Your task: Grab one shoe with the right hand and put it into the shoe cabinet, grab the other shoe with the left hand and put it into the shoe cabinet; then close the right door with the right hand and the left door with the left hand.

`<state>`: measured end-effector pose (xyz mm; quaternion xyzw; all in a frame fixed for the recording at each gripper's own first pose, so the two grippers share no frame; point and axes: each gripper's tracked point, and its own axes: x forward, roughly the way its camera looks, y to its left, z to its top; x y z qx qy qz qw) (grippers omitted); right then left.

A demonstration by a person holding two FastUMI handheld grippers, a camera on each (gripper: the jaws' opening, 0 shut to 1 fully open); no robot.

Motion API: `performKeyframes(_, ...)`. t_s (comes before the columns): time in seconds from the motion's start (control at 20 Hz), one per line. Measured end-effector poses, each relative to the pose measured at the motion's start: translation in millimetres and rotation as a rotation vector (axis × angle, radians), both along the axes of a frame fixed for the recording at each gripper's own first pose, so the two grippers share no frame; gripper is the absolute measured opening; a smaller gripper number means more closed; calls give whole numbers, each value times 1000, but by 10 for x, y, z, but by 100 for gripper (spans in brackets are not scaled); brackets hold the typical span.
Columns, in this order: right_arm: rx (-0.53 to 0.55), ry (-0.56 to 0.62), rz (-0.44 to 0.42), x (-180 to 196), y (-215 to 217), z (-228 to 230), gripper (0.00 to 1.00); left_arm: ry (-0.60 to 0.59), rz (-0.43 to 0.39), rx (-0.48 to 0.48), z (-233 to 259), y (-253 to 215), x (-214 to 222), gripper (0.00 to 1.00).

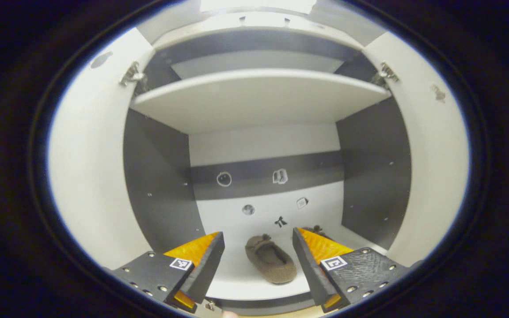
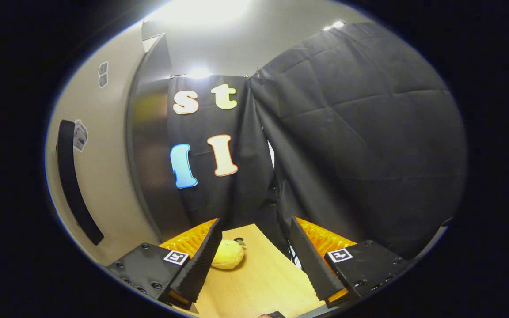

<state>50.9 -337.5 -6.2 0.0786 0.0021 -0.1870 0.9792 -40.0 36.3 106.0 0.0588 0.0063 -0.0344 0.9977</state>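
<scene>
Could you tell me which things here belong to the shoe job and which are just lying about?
Belong to the job:
- slipper on the cabinet's bottom shelf
- second slipper, mostly hidden behind a finger
- left door, open
- right door, open
- left gripper, empty

Just lying about:
- yellow plush toy
- wooden table

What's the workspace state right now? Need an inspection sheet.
Surface: wooden table top, seen in right gripper view.
Job's things: brown slipper on cabinet floor; a second slipper partly hidden behind the finger; both doors, left door and right door, open.
Clutter: yellow plush item on the table.
Grippers: left gripper jaws open, empty; right gripper jaws open, empty.
Cables: nothing seen.
Surroundings: empty shelf; black cloth wall.
</scene>
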Motion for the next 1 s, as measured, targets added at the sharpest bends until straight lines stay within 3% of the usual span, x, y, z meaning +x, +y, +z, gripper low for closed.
performKeyframes(0.25, -21, -25, 72, 10, 193, 300, 98, -80, 58, -25, 105, 95, -462, 93)
performKeyframes(0.3, -28, -27, 81, 28, 224, 346, 98, -108, 82, -39, 79, 134, -531, 85)
performKeyframes(0.35, -32, -29, 92, 40, 262, 385, 98, -130, 110, -45, -21, 166, -636, 87)
performKeyframes(0.65, -18, -52, 176, 111, 524, 606, 98, -48, 187, -54, -86, 107, -452, 94)
performKeyframes(0.75, -21, -55, 195, 125, 585, 644, 98, 5, 214, -63, -144, 139, -439, 86)
performKeyframes(0.8, -19, -54, 213, 124, 650, 660, 98, 37, 225, -80, -162, 152, -430, 93)
performKeyframes(0.9, -18, -55, 245, 102, 751, 683, 98, 86, 229, -117, -193, 179, -459, 89)
performKeyframes(1.0, -18, -60, 268, 85, 815, 698, 98, 93, 239, -104, -212, 193, -449, 94)
